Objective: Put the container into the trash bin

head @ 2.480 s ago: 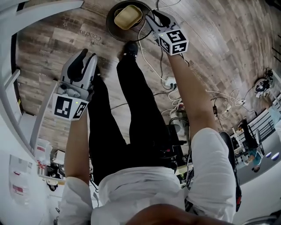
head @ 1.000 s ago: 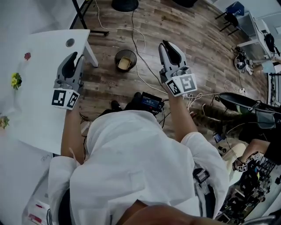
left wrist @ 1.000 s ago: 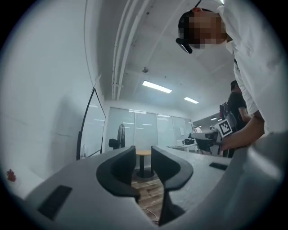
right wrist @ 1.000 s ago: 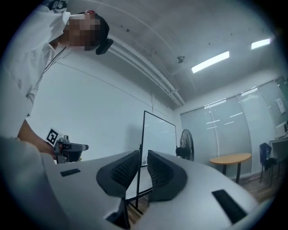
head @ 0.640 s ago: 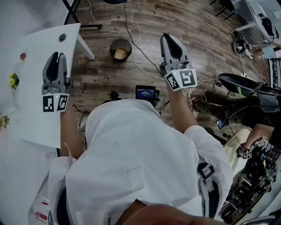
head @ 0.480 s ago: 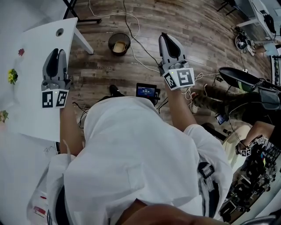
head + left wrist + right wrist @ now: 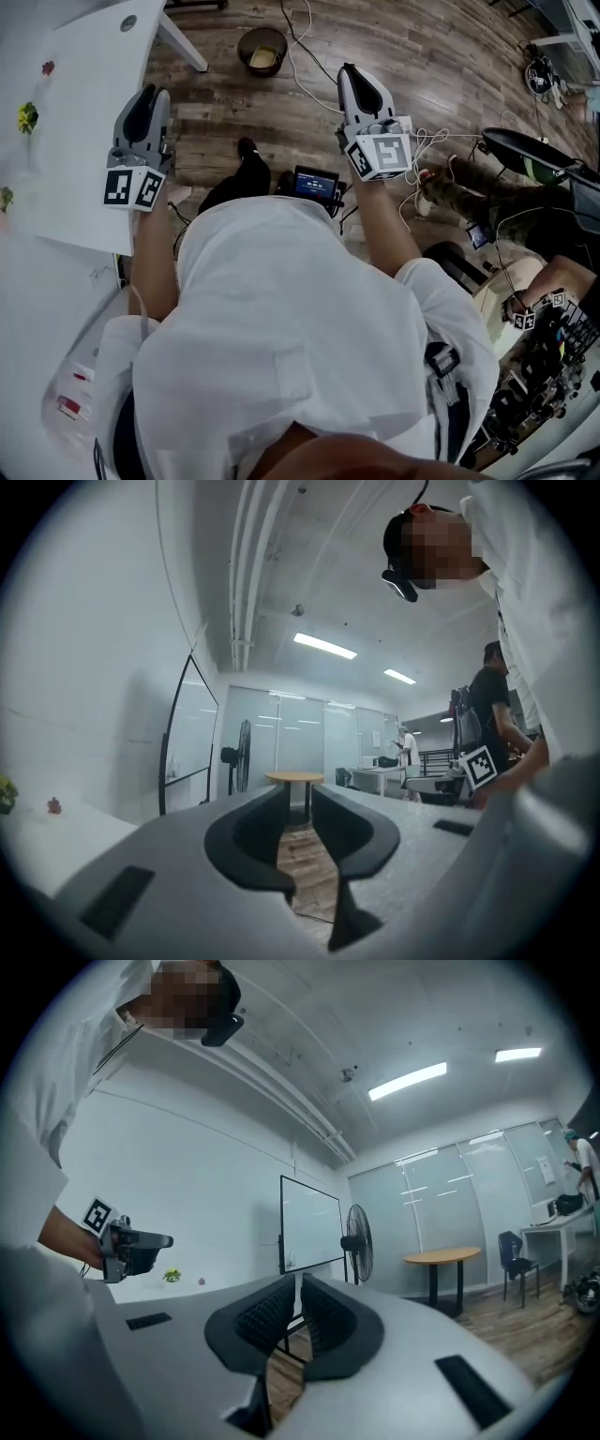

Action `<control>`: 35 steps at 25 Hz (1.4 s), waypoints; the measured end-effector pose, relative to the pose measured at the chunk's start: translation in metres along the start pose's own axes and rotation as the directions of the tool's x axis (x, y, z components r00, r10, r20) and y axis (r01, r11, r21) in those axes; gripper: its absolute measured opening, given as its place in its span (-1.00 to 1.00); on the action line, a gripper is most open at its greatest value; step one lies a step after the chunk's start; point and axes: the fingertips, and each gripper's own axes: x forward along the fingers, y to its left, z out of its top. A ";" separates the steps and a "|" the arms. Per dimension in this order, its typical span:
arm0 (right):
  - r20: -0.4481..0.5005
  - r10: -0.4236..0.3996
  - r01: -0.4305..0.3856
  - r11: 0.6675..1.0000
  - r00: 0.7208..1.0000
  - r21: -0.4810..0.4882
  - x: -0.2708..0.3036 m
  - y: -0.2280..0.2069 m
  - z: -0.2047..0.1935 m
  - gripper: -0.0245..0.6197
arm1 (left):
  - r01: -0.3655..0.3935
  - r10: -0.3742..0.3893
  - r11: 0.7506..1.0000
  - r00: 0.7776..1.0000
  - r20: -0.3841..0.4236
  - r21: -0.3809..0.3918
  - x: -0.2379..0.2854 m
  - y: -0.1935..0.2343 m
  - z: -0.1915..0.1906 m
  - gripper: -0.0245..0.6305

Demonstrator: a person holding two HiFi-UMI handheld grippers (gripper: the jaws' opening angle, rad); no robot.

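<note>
The dark round trash bin [image 7: 262,49] stands on the wood floor at the top of the head view, and the tan container [image 7: 265,57] lies inside it. Both grippers are held level, well short of the bin. My right gripper [image 7: 352,77] is shut and empty; in the right gripper view [image 7: 298,1290] its ribbed pads nearly touch. My left gripper [image 7: 148,101] hangs over the white table's corner, its jaws [image 7: 298,799] a narrow gap apart with only floor showing between them.
A white table [image 7: 84,84] with small flowers [image 7: 25,116] fills the left. Cables [image 7: 309,56] run over the floor by the bin. A device with a lit screen [image 7: 315,184] lies near the person's feet. A fan [image 7: 359,1234], a whiteboard [image 7: 309,1222] and a round table [image 7: 441,1258] stand ahead.
Over the last 2.5 s the right gripper has come away from the bin, leaving the container in it. The bin has slid to the top of the view. Both grippers have shifted since.
</note>
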 end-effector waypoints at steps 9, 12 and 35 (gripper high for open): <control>0.015 -0.028 0.028 0.999 1.000 -0.026 -0.018 0.018 -0.004 -0.78 | 0.053 -0.053 0.999 0.998 -0.033 -0.008 -0.005 -0.019 -0.020 -0.65; -0.006 -0.043 0.042 0.998 0.999 -0.043 -0.016 0.020 -0.004 -0.78 | 0.073 -0.073 0.997 0.997 -0.011 -0.018 -0.001 -0.013 -0.010 -0.65; -0.034 -0.080 0.080 0.997 0.996 -0.018 -0.005 0.055 -0.010 -0.80 | 0.101 -0.101 0.994 0.995 -0.023 -0.033 -0.027 0.010 -0.018 -0.65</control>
